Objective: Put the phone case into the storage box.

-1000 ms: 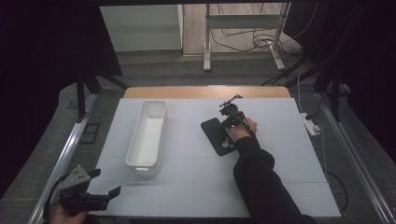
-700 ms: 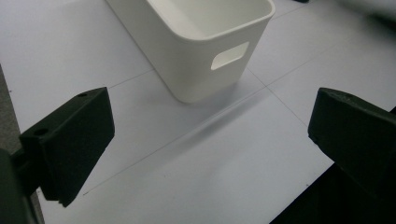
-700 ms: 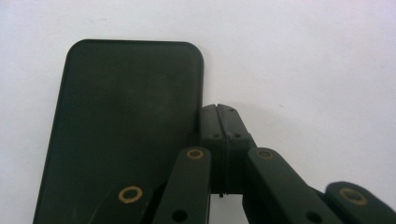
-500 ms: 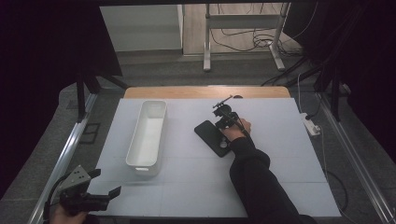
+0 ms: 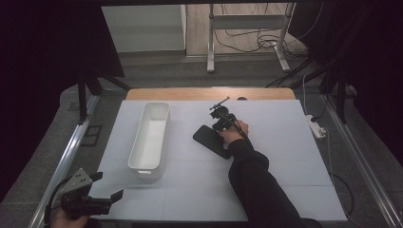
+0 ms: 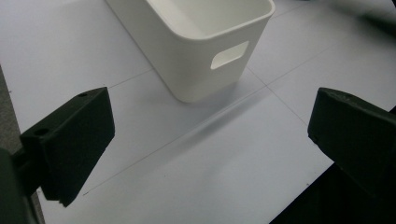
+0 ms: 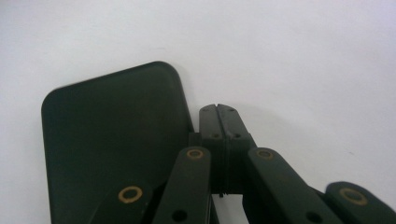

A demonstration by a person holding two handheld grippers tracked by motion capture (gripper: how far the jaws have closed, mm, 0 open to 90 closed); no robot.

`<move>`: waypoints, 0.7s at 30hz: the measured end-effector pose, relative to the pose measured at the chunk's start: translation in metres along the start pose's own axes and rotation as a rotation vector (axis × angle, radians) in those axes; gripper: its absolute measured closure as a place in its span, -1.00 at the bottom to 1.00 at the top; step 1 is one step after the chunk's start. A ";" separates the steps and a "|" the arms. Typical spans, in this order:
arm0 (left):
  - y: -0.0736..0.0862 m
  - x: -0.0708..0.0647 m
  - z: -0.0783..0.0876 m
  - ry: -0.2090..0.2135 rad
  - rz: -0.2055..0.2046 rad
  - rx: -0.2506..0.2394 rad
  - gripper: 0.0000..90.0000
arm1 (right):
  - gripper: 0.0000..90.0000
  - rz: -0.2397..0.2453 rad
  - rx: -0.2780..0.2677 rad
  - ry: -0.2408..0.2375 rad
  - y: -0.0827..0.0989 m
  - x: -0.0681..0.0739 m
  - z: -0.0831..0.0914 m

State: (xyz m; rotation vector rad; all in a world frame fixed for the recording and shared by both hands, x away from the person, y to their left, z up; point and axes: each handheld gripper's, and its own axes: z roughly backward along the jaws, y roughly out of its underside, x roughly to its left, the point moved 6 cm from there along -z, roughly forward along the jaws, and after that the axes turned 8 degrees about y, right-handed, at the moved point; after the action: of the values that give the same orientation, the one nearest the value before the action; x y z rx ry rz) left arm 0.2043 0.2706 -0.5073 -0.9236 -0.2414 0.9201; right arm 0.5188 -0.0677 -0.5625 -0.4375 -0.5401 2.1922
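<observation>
Jaws of the right gripper (image 7: 218,112) are pressed together, empty, tips just beside the right edge of the flat black slab (image 5: 212,141) lying mid-table, right of the white bin (image 5: 150,137); left gripper (image 5: 108,192) gapes wide at the near-left corner.

White table (image 5: 285,156): bin (image 5: 151,135), black slab (image 5: 211,141)

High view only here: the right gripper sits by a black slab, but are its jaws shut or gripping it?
Observer: The right gripper is shut on nothing; its closed jaws lie beside the edge of the black slab, not around it.
Operator: And the left gripper?
Observer: The left gripper is wide open, nothing between its jaws.
Operator: Facing what?
Observer: One end of the white bin, with its handle cutout.
</observation>
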 end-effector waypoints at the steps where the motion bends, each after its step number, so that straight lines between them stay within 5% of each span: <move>1: 0.000 0.000 0.000 0.000 0.000 0.000 -0.97 | 0.98 0.004 -0.002 -0.006 0.000 0.002 0.000; 21: 0.000 -0.001 0.000 -0.001 -0.005 0.003 -0.97 | 0.98 0.074 -0.016 -0.095 -0.008 0.051 -0.001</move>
State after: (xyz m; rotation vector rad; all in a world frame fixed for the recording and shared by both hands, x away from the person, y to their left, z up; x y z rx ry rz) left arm 0.2041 0.2701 -0.5073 -0.9190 -0.2434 0.9158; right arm 0.4931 -0.0232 -0.5659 -0.3688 -0.6022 2.2896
